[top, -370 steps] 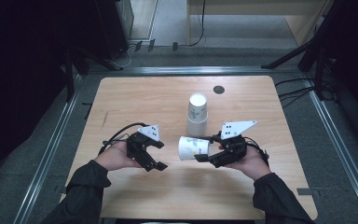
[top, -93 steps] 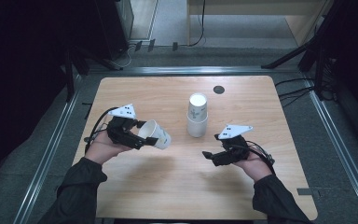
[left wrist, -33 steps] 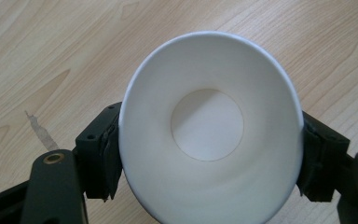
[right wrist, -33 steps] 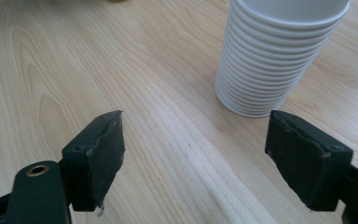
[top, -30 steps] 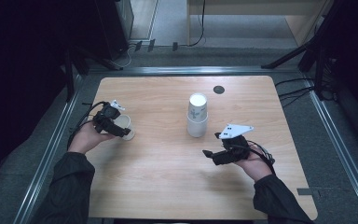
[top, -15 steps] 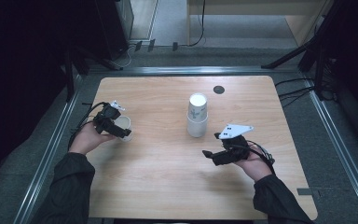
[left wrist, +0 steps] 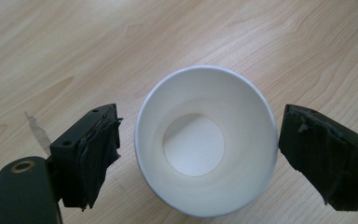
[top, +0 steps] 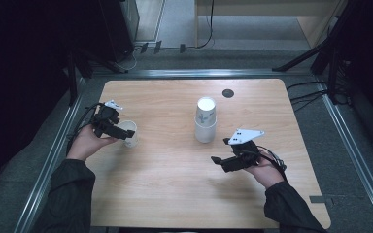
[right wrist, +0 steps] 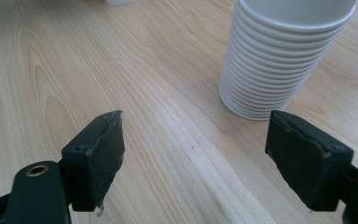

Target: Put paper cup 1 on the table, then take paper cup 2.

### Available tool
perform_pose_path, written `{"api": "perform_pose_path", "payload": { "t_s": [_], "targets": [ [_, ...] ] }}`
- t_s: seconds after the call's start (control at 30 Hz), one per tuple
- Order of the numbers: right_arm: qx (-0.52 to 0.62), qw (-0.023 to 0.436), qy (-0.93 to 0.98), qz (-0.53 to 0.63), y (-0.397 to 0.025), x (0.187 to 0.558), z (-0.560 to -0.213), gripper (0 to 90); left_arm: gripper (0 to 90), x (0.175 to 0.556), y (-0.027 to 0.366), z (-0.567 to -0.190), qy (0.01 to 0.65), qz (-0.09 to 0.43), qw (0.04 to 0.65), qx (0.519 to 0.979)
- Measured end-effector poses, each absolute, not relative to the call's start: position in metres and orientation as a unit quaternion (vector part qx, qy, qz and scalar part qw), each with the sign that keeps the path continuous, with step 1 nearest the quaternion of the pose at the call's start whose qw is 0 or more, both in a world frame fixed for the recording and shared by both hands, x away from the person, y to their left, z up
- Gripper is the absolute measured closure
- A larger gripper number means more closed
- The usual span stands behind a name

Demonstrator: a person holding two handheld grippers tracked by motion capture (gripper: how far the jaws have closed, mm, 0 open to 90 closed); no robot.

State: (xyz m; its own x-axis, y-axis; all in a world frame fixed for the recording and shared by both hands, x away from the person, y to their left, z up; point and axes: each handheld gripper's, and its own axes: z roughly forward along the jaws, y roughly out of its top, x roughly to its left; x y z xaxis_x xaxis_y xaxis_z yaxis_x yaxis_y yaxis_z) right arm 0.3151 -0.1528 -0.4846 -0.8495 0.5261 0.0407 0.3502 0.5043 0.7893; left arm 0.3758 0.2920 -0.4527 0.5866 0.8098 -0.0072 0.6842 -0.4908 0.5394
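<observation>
Between the spread left gripper jaws, an upright paper cup

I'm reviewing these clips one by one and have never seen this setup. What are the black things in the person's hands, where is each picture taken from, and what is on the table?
A person holds a hand-held two-jaw gripper in each hand; there is no robot arm. The high view looks down on a wooden table. The other two pictures come from cameras riding on the grippers, looking along their black jaws.

On the table stand a stack of paper cups, nested upside down, and a single paper cup, upright at the left.

The left gripper has its jaws on either side of the single cup, open, with a gap visible on the left. The right gripper is open and holds nothing; it points towards the stack.
</observation>
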Motion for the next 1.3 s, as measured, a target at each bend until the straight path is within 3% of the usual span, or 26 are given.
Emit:
{"api": "perform_pose_path", "payload": {
  "t_s": [0.27, 0.57, 0.7, 0.87, 1.2, 1.3],
  "targets": [
    [0.283, 0.089, 0.849, 0.437, -0.157, 0.32, -0.484, 15.1, 12.9, 0.368, 0.289, -0.435, 0.429, 0.117, 0.288, 0.848],
    [0.292, 0.043, 0.848, 0.44, -0.16, 0.324, -0.479, 11.7, 13.6, 0.362, 0.281, -0.422, 0.415, 0.089, 0.329, 0.844],
    [0.287, 0.059, 0.842, 0.453, -0.161, 0.325, -0.472, 11.8, 13.6, 0.36, 0.278, -0.42, 0.411, 0.087, 0.329, 0.846],
    [0.271, 0.068, 0.837, 0.471, -0.161, 0.326, -0.463, 18.7, 13.6, 0.353, 0.269, -0.417, 0.4, 0.081, 0.337, 0.848],
    [0.302, 0.08, 0.818, 0.482, -0.167, 0.346, -0.457, 21.6, 13.9, 0.34, 0.253, -0.413, 0.366, 0.062, 0.367, 0.853],
    [0.297, 0.075, 0.816, 0.491, -0.168, 0.352, -0.454, 26.4, 13.9, 0.337, 0.249, -0.414, 0.361, 0.059, 0.363, 0.857]
  ]
}}
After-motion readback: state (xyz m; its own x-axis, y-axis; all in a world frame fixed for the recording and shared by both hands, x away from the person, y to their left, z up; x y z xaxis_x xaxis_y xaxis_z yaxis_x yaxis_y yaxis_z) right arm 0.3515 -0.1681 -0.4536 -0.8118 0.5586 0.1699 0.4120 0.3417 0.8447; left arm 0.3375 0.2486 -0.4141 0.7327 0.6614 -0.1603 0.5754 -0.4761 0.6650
